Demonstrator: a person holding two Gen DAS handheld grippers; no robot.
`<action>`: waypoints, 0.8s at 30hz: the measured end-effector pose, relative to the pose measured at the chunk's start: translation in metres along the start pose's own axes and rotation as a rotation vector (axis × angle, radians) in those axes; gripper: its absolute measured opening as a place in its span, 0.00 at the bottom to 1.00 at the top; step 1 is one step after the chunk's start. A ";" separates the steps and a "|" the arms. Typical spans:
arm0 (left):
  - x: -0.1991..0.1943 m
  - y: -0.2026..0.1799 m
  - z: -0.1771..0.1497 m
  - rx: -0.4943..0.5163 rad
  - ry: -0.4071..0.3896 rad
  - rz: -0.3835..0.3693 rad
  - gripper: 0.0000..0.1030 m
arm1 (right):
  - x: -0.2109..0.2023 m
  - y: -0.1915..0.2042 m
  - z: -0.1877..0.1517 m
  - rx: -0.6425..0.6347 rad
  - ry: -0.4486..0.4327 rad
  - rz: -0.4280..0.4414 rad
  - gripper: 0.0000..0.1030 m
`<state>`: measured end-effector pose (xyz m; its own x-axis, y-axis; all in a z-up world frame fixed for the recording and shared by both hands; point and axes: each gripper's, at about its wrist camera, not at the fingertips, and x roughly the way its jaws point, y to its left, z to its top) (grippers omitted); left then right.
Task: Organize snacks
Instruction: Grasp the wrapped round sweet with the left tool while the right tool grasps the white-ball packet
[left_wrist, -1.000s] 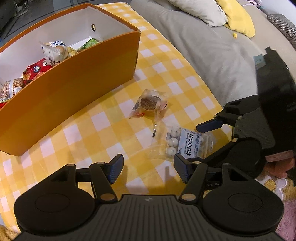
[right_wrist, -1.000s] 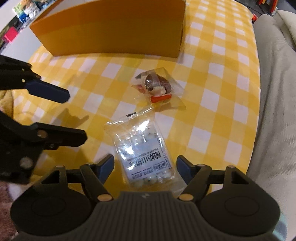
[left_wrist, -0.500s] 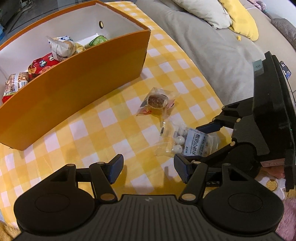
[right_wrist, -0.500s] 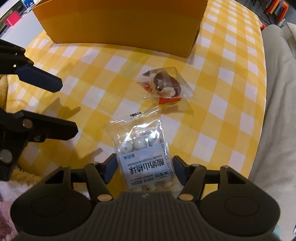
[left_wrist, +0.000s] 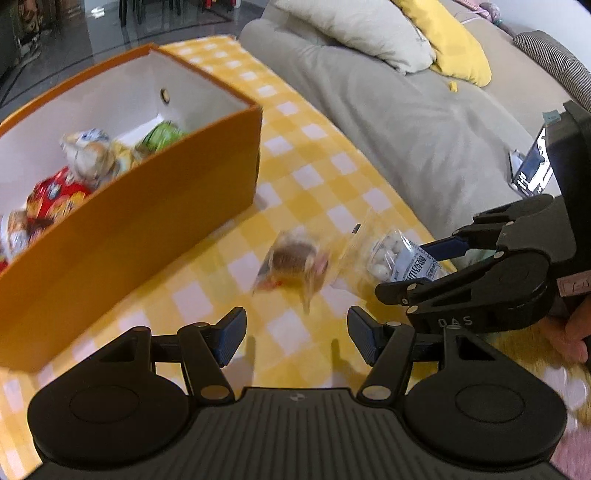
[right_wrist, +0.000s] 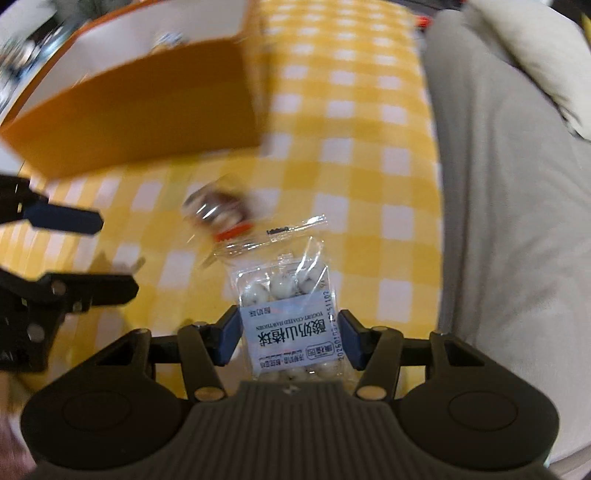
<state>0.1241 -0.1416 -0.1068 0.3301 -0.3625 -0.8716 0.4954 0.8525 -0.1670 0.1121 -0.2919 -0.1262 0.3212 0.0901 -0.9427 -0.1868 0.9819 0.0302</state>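
My right jaws (right_wrist: 286, 338) pinch the clear packet of white balls (right_wrist: 291, 317) by its labelled end; my left jaws (left_wrist: 295, 334) hang spread with nothing between them. At 12 o'clock from the left jaws a wrapped chocolate snack (left_wrist: 293, 258) lies on the yellow-checked bench (left_wrist: 314, 177). At 10 o'clock stands the orange box (left_wrist: 122, 236), snack bags inside.

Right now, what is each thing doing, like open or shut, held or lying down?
Box: open on top, snacks inside.
Ball bag: sealed, held between the right gripper's fingers.
Chocolate snack: sealed, lying on the cloth, blurred.
Right gripper: shut on the ball bag.
Left gripper: open, holding nothing.
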 end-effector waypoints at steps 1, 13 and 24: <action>0.003 -0.001 0.004 0.002 -0.008 -0.004 0.72 | 0.001 -0.002 0.002 0.007 -0.010 -0.012 0.52; 0.051 0.004 0.041 0.019 0.047 -0.033 0.70 | 0.019 -0.014 0.009 0.070 -0.002 0.015 0.52; 0.071 0.009 0.045 -0.005 0.108 -0.034 0.52 | 0.029 -0.013 0.011 0.068 0.019 0.026 0.53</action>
<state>0.1878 -0.1768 -0.1490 0.2242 -0.3486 -0.9101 0.5006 0.8424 -0.1993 0.1338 -0.3003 -0.1499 0.2997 0.1130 -0.9473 -0.1312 0.9884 0.0764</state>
